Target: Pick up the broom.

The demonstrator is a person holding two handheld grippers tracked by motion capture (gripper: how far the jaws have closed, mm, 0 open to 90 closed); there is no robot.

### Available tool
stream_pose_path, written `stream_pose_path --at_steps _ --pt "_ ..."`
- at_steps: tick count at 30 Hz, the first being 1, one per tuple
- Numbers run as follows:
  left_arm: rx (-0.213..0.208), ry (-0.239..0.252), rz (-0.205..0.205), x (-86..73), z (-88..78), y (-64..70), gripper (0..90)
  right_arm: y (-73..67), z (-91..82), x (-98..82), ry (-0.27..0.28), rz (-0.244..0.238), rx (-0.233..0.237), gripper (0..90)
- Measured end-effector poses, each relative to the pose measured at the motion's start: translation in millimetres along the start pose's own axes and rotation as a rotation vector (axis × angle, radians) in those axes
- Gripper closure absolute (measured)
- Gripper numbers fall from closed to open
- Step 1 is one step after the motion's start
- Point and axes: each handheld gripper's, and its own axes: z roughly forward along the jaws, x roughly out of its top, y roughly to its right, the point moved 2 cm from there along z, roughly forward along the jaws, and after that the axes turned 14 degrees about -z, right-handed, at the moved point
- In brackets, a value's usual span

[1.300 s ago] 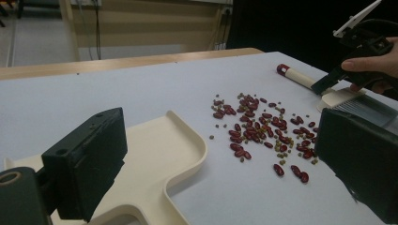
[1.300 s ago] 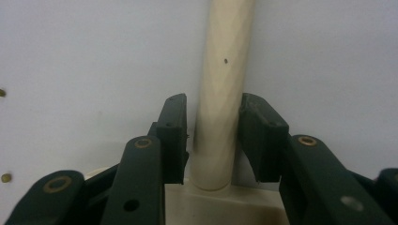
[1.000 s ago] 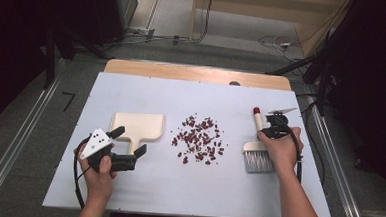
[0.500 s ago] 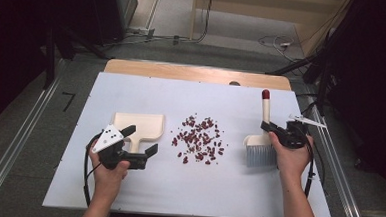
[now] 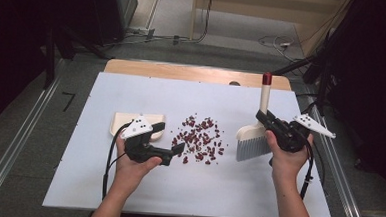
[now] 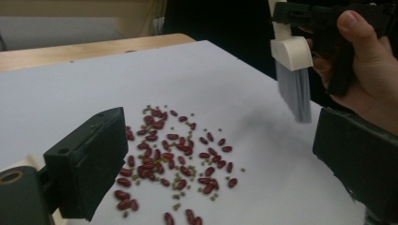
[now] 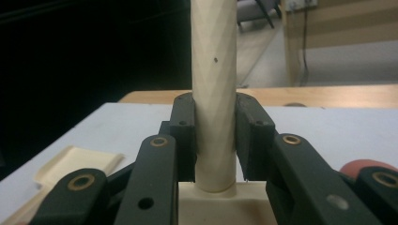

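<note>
beans (image 5: 199,139) on table (image 5: 276,193), between dustpan (image 5: 121,122) and brush (image 5: 252,139)

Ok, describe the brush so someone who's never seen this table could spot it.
On the white table, look right of the scattered red beans. The brush stands upright in the right gripper: cream handle, red tip, grey bristles, unlike the flat cream dustpan at left.

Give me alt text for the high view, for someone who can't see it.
Seen from above, a person's right gripper clamps the cream handle of a small brush, held upright beside a scatter of red beans on a white table. The left gripper, jaws open, sits left of the beans, with a cream dustpan behind it.
</note>
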Motion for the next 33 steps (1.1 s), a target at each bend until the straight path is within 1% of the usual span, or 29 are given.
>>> stream_pose_path --at_steps 2,4,5,6,7,8,9,10,12,15,17,18,19,21,23,25,29,30,31,32,33 --pt "-0.027 -0.018 -0.001 -0.5 5.8 5.9 6.8 -12.4 1.4 3.5 0.015 -0.018 0.018 69.8" --pt "-0.054 -0.02 -0.012 -1.9 10.8 11.5 10.2 -22.9 3.2 5.2 0.018 -0.035 0.027 69.7" --pt "-0.07 -0.023 -0.018 -2.8 14.0 14.9 13.1 -28.9 4.5 5.7 0.017 -0.047 0.034 69.7" --pt "-0.094 -0.039 -0.021 -4.0 17.6 19.6 14.2 -35.2 6.1 5.9 0.015 -0.054 0.035 69.7" --pt "-0.101 -0.048 -0.02 -4.7 19.4 22.5 15.4 -46.9 8.9 5.6 0.016 -0.072 0.041 69.8" --pt "-0.111 -0.063 -0.025 -5.5 21.9 27.1 15.4 -46.9 8.9 5.6 0.016 -0.072 0.041 69.8" --pt "-0.114 -0.069 -0.031 -5.8 23.2 29.4 16.3 -53.9 10.2 5.2 0.018 -0.077 0.052 69.7" --pt "-0.122 -0.076 -0.047 -6.2 24.9 33.0 16.9 -58.1 10.9 5.1 0.021 -0.081 0.057 69.7" --pt "-0.129 -0.087 -0.076 -6.4 26.8 37.0 18.3 -70.7 11.8 4.9 0.025 -0.096 0.071 69.7" --pt "-0.142 -0.094 -0.106 -6.8 28.3 41.9 21.4 -86.6 12.7 4.7 0.03 -0.117 0.089 69.7" --pt "-0.138 -0.094 -0.116 -7.6 29.1 45.0 27.0 -94.4 13.7 4.1 0.033 -0.131 0.105 69.7" --pt "-0.134 -0.099 -0.117 -8.2 29.7 45.6 31.2 -104.3 14.7 3.5 0.033 -0.14 0.125 69.7" --pt "-0.132 -0.101 -0.121 -8.9 30.3 46.2 31.2 -104.3 14.7 3.5 0.033 -0.14 0.125 69.7" --pt "-0.124 -0.114 -0.122 -10.9 32.6 46.6 36.5 -112.3 14.9 3.1 0.034 -0.146 0.14 69.7" --pt "-0.126 -0.129 -0.125 -12.3 34.0 47.2 40.9 -118.8 15.4 2.8 0.037 -0.16 0.153 69.6" --pt "-0.129 -0.139 -0.12 -13.3 35.1 48.1 47.1 -126.2 16.0 1.8 0.035 -0.189 0.151 69.7" --pt "-0.121 -0.167 -0.129 -15.5 38.0 48.0 56.0 -135.3 16.7 -0.2 0.032 -0.218 0.143 69.6" --pt "-0.113 -0.17 -0.131 -15.6 38.0 48.0 61.9 -137.9 17.0 -0.8 0.034 -0.232 0.139 69.6" --pt "-0.101 -0.167 -0.13 -15.4 37.4 47.7 61.9 -137.9 17.0 -0.8 0.034 -0.232 0.139 69.6" --pt "-0.102 -0.167 -0.139 -14.9 36.6 46.9 65.3 -139.0 16.9 -1.1 0.033 -0.23 0.142 69.6" --pt "-0.104 -0.17 -0.143 -14.7 36.3 46.2 65.8 -139.8 16.6 -1.1 0.037 -0.233 0.14 69.6"
